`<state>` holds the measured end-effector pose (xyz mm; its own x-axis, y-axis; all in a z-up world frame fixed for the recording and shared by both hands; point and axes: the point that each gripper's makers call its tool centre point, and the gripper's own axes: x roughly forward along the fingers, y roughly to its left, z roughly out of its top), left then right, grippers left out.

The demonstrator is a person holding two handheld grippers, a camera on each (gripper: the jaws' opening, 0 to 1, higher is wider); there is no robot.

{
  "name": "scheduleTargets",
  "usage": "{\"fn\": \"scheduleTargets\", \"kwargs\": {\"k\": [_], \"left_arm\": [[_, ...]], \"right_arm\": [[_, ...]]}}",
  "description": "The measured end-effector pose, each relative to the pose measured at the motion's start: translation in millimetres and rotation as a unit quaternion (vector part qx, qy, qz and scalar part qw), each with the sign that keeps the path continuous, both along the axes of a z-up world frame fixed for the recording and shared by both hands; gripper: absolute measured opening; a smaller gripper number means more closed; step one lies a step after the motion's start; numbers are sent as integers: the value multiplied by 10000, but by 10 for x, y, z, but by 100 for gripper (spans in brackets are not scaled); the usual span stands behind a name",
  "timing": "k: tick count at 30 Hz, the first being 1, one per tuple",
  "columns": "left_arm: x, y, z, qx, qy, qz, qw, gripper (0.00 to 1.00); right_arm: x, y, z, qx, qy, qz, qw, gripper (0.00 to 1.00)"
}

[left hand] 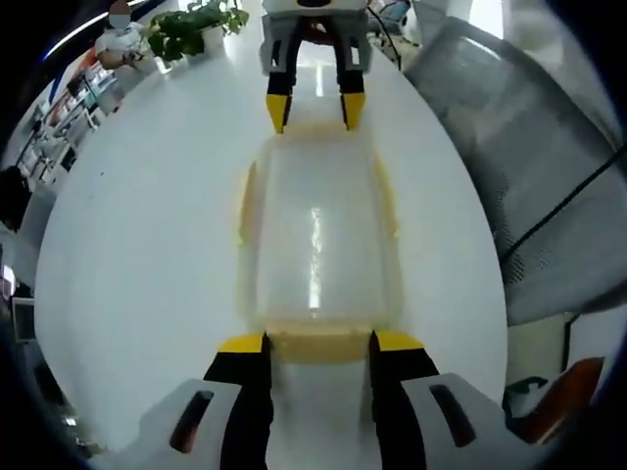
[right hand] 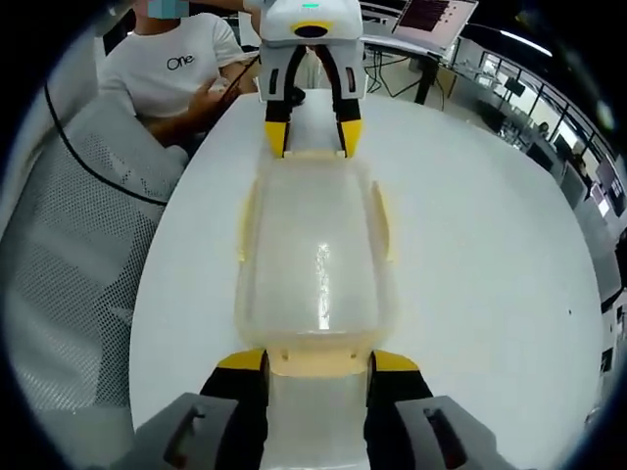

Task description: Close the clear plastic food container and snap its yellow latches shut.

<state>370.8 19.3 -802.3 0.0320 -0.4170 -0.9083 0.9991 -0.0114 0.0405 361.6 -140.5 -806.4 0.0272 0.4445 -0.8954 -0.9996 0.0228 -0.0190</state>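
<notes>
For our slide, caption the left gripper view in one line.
Two claws flank opposite ends of a clear food container on a white table.

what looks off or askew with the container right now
Nothing stands out. The clear container sits square on the white table with its lid on, no spill or crack visible. The left tongs and right tongs bracket the yellow end latches at opposite ends.

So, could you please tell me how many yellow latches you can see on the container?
4: the near-end latch between the left gripper's jaws, the far-end latch at the right gripper, and the two long-side latches.
</notes>
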Motion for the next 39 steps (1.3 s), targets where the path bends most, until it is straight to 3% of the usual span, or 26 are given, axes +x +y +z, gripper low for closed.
{"fn": "scheduleTargets", "kwargs": {"k": [4,16,39], "left_arm": [[-45,-15,28,-8,24,-39,10000,37],[-62,-22,201,-66,-76,-37,9999,37],[-72,-88,562,-167,-204,68,9996,37]], "right_arm": [[-49,-26,1,-34,11,22,10000,36],[-57,-33,201,141,-96,30,9999,36],[-27,-93,571,59,-385,166,9991,36]]}}
